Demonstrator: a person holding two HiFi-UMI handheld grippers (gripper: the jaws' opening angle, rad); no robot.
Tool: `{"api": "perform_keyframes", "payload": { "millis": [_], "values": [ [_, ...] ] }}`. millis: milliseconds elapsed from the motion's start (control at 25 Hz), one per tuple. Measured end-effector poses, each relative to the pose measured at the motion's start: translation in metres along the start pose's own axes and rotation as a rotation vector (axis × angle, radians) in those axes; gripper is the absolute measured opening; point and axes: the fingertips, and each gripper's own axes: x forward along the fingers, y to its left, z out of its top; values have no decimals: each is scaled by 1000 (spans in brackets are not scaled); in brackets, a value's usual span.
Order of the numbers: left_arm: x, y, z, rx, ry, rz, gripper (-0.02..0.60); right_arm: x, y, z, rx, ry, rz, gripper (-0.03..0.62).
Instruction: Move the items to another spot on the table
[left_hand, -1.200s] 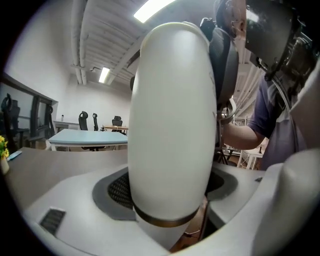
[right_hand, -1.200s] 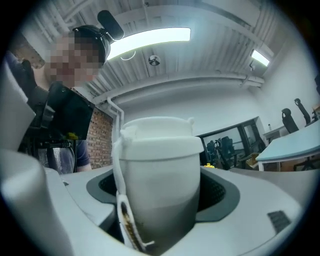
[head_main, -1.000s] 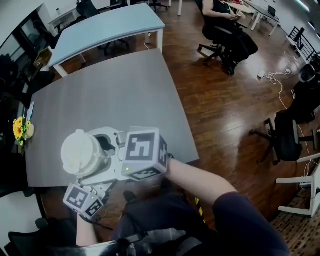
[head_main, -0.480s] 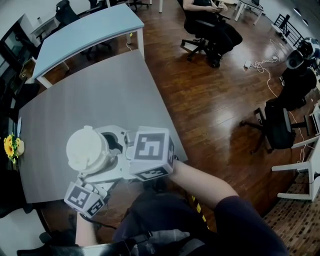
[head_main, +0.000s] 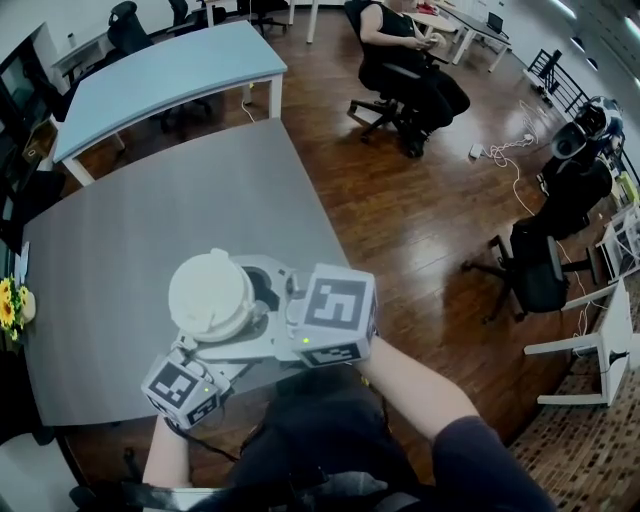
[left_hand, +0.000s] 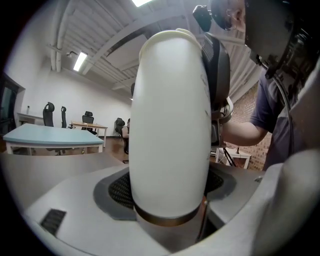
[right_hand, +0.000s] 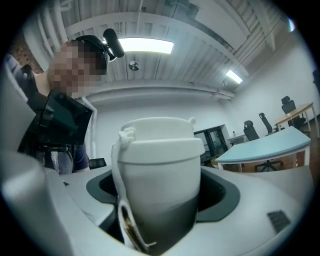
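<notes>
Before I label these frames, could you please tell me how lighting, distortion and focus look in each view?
Head view: evenly lit, sharp; fisheye bends the grey table; glare on the wood floor. Left gripper view: white cup looms close, soft, bulged. Right gripper view: ceiling light blown out; cup's lower half shaded.

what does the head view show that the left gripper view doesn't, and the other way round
Head view only: the cup's round lid from above, a marker cube, and yellow flowers at the grey table's left edge.
Left gripper view only: the cup's tall white side with a brown band near its base, a ceiling light and a brick wall.
Both: the cup clamped in the left gripper, the grey table under it and the blue table beyond.
</notes>
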Motion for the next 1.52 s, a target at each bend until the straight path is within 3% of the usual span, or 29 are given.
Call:
{"api": "perform_keyframes", "payload": {
  "millis": [280,640,880,1200,1520],
  "values": [
    [-3,12,-11,27,13,-64,383,15,-4,-14,-13,90,-41,414],
    [11,7,-36,-8,29,-130,383,12,-12,-43,-2,166,-93,414],
    [29,-1,-31,19,36,-178,383,-9,-20,-37,9,158,-146,414],
    [35,-12,-32,30,43,-156,382,-25,-20,-37,-13,96,-146,414],
    [67,-39,-20,98,88,-180,383,-77,-16,-23,-16,51,-169,416]
  ]
}}
